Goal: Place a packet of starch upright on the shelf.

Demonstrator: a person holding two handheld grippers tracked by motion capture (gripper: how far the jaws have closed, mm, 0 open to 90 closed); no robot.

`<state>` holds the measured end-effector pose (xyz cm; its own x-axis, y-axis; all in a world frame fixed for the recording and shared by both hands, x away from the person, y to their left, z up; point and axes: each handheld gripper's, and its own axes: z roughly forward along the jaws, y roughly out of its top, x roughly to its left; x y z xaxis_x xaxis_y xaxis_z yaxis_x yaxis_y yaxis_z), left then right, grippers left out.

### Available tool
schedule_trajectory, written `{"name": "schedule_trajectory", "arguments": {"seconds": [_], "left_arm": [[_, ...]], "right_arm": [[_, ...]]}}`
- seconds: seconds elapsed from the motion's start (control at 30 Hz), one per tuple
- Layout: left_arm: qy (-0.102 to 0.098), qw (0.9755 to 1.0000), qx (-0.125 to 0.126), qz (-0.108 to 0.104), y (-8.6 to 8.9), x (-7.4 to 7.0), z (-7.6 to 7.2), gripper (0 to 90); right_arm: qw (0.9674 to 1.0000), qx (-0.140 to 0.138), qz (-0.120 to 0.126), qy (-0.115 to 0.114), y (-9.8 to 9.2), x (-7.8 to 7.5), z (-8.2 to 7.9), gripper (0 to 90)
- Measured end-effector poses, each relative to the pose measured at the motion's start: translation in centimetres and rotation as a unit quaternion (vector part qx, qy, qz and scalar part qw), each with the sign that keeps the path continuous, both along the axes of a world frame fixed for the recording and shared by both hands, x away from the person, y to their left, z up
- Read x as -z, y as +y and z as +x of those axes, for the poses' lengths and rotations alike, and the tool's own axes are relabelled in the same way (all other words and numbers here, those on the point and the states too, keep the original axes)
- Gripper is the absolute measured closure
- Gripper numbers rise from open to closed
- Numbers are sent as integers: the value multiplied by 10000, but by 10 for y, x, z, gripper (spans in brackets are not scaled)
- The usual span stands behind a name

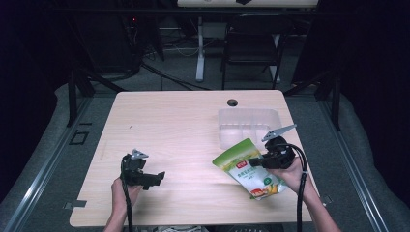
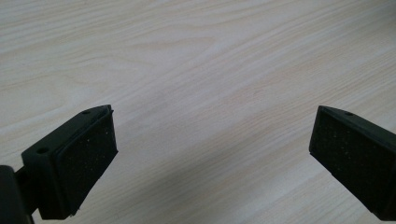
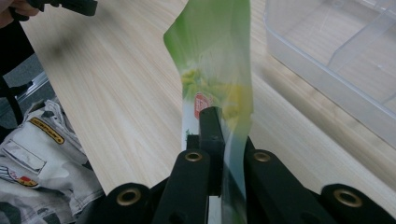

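2 grippers are in my hands, and only the right gripper (image 1: 257, 162) has anything in it. Its jaws are clamped flat on a green pouch (image 1: 249, 168), gripping it partway along one edge; in the right gripper view the pouch (image 3: 215, 70) rises straight up out of the closed jaws, thin edge toward the camera, with a red mark and yellow print just above the grip. From the high view the pouch hangs tilted over the right front part of the surface (image 1: 183, 125), its green top corner pointing toward the middle and its printed bottom end toward my right hand (image 1: 292, 175). It looks lifted off the wood, though I cannot tell whether the low corner touches.

Just beyond the pouch, toward the far right of the surface, sits a clear plastic tray (image 1: 249, 126) with dividers inside; in the right gripper view its wall (image 3: 322, 70) stands near the pouch but apart from it.

My left gripper (image 1: 153, 178) rests low at the front left, well apart from the pouch and the tray, held by my left hand (image 1: 124, 189). Its jaws stand wide open with nothing between them; in the left gripper view the 2 black pads (image 2: 88, 158) frame bare wood grain. A grey 3-cornered plate tops each gripper, and a black cable trails back from each toward me.
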<state>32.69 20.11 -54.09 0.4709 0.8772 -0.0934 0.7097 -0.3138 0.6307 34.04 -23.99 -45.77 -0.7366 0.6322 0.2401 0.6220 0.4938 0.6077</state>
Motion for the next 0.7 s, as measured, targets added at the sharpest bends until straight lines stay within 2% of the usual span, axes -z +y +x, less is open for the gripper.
{"name": "schedule_trajectory", "arguments": {"seconds": [0.3, 0.57, 0.7], "left_arm": [[-13, 10000, 3, -7, 0, 0, 0, 6], [5, 10000, 20, -5, 0, -1, -1, 7], [5, 10000, 17, -16, 0, -1, -1, 7]], "right_arm": [[9998, 89, 100, -130, -7, -10, -7, 900], [9990, 313, 182, -260, -16, -18, -11, 900], [9991, 303, 156, -261, -17, -20, -11, 900]]}}
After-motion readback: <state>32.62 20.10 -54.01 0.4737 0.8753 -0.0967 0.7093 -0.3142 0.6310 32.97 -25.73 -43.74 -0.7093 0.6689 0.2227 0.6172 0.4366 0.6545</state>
